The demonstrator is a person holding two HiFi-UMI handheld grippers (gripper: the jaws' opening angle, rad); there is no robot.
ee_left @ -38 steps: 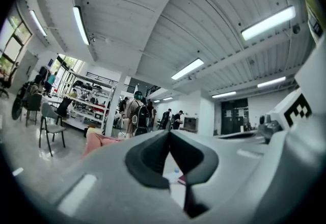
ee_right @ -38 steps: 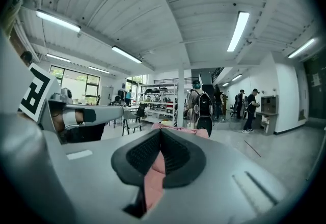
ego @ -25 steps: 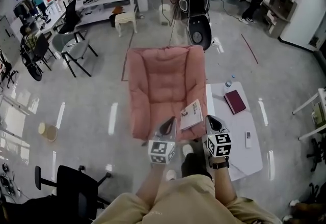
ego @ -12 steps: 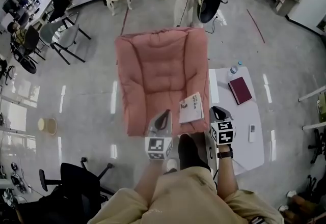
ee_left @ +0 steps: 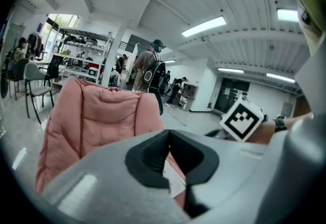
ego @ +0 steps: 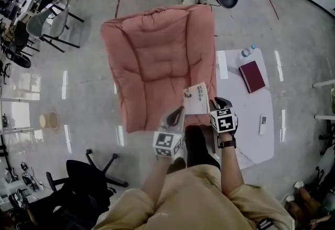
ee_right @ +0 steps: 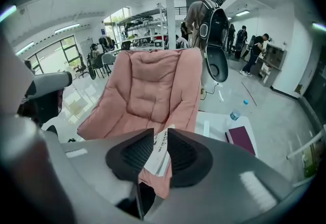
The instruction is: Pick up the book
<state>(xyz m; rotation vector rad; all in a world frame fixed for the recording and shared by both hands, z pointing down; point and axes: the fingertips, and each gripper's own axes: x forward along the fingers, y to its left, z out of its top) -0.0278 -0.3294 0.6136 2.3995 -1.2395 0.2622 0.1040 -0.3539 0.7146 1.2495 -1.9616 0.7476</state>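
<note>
Both grippers have sunk toward the front edge of the pink armchair [ego: 152,56], where the white book [ego: 197,99] lies at its right corner. The right gripper [ego: 221,102] is opening its jaws, with the book lined up between them but not gripped. The left gripper [ego: 177,114] is clenched and empty. A grasp seems close

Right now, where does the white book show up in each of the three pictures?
Head view: the white book lies just below centre, on the lower right corner of the pink chair.
Left gripper view: only a white sliver, low centre.
Right gripper view: low centre, at the seat's front edge.
Shared landmark: the pink chair, under the book in all three.
</note>
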